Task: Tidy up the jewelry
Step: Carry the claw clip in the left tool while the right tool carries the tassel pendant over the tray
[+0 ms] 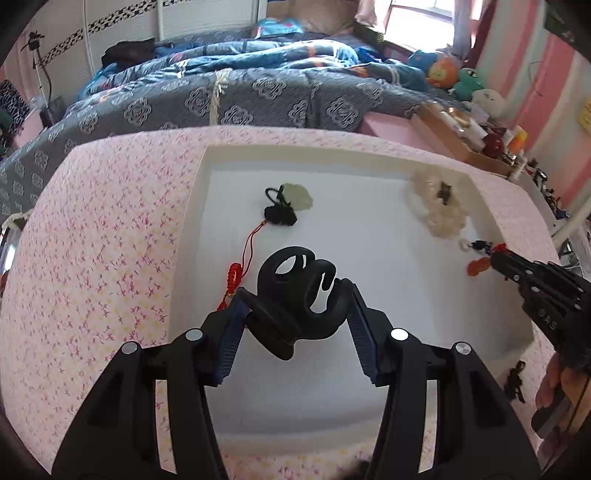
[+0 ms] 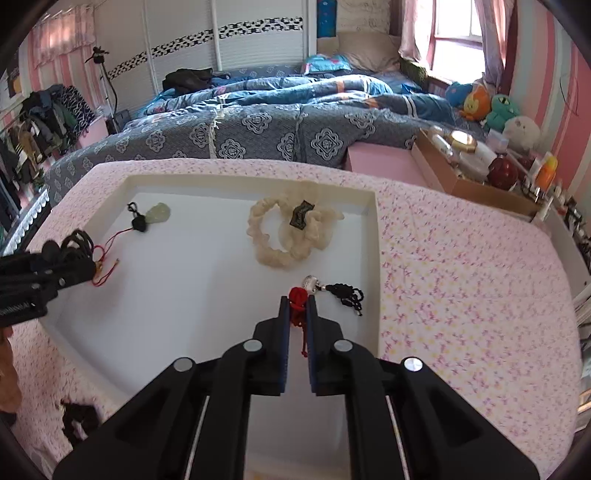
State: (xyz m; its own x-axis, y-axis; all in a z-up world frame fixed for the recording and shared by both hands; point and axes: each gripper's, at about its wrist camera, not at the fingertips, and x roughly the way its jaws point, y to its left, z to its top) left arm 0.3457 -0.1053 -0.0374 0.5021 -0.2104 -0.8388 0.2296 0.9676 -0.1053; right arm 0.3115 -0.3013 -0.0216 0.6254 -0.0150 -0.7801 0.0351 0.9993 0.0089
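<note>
I saw my left gripper [image 1: 295, 291] clamped on a black hair claw [image 1: 295, 295] above the white tray [image 1: 207, 192].

A big bed [image 2: 280, 122] with a blue and grey blanket [image 2: 240, 136] fills the room. Bright light comes in the window [image 2: 458, 33]. The walls [image 2: 554, 85] have pink stripes. Soft toys [image 2: 487, 107] sit by the window, and a white wardrobe [image 2: 221, 44] stands behind
</note>
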